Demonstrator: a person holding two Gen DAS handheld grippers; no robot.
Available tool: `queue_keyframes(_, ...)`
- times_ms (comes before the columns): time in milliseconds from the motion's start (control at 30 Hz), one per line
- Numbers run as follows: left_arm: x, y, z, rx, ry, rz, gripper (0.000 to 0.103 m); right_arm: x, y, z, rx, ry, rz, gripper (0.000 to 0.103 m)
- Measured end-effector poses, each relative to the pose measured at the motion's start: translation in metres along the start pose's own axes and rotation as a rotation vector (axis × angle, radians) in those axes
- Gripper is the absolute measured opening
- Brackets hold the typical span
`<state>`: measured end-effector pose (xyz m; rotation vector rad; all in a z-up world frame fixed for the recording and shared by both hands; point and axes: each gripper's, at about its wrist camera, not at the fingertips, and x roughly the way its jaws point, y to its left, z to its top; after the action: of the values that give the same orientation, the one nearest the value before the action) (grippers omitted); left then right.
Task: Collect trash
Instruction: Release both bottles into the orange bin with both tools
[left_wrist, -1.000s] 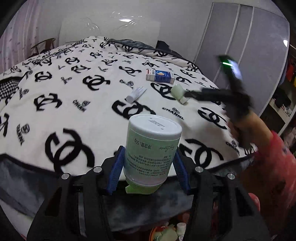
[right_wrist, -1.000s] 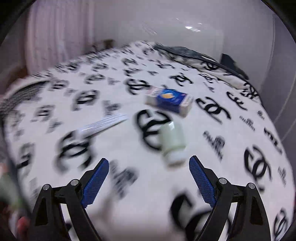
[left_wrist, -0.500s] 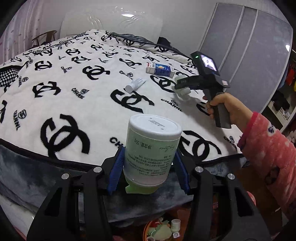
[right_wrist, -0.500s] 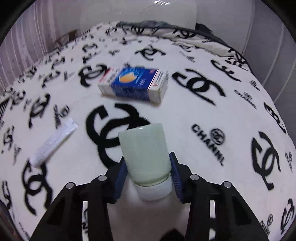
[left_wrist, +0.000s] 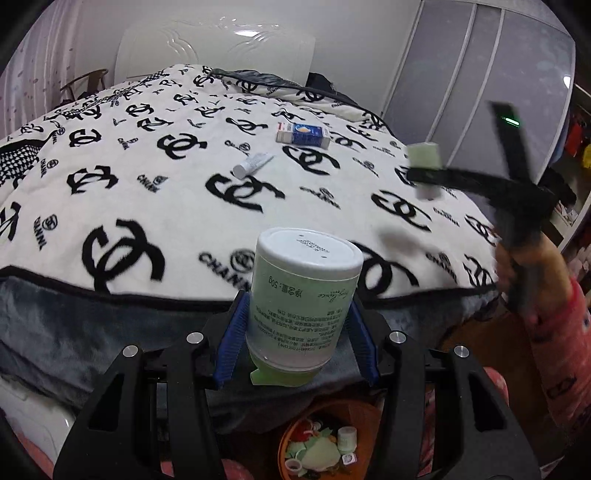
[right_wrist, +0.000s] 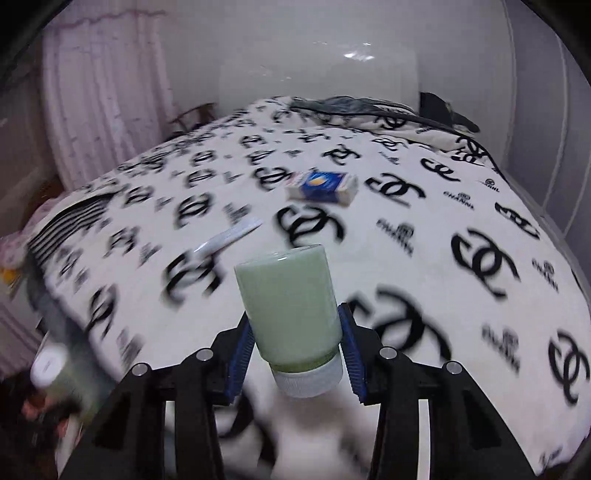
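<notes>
1. Left wrist view: left tongs (left_wrist: 299, 341) closed on tall pale green plastic jar with white flat lid (left_wrist: 301, 299), blue pads (left_wrist: 232, 341) pressed on both sides of it, lid pointing away from camera.
2. Held beyond the foot edge of the bed with white blanket printed with black logos (left_wrist: 155, 177), above round orange trash basket with scraps and small containers inside (left_wrist: 325, 441) on the floor.
3. Same view, at right: right tongs (left_wrist: 424, 175) blurred, raised over the blanket, carrying small pale green bottle with white cap (left_wrist: 424, 157).
4. Right wrist view: right tongs (right_wrist: 295, 350) gripping the small bottle (right_wrist: 291, 314) narrow between blue pads (right_wrist: 240, 350), white cap toward camera, bottle base pointing away and lifted off the blanket (right_wrist: 443, 295).
5. Lying on the blanket near the middle: blue and white cardboard box (left_wrist: 303, 134), also seen at (right_wrist: 323, 186); just nearer, small white squeeze tube (left_wrist: 253, 164), blurred at (right_wrist: 229, 238).
6. Box and tube apart from each other, both well apart from either tongs.
</notes>
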<state>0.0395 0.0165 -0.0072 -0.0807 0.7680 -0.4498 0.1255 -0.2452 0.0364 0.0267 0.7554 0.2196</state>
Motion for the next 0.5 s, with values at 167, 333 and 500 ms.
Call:
queue_keyframes(167,0.005,-0.018,-0.035,0.041,0.061,-0.021,0.051,-0.050,0.020,-0.084,-0.051,0.024,0.072,0.044)
queue_keyframes(333,0.039,-0.040,-0.091,0.118,0.220,-0.040,0.051,-0.053,0.028,-0.175,-0.011,0.150,0.119,0.044)
queue_keyframes(500,0.091,-0.052,-0.147,0.125,0.407,-0.068,0.051,-0.007,0.025,-0.256,0.065,0.353,0.105,0.044)
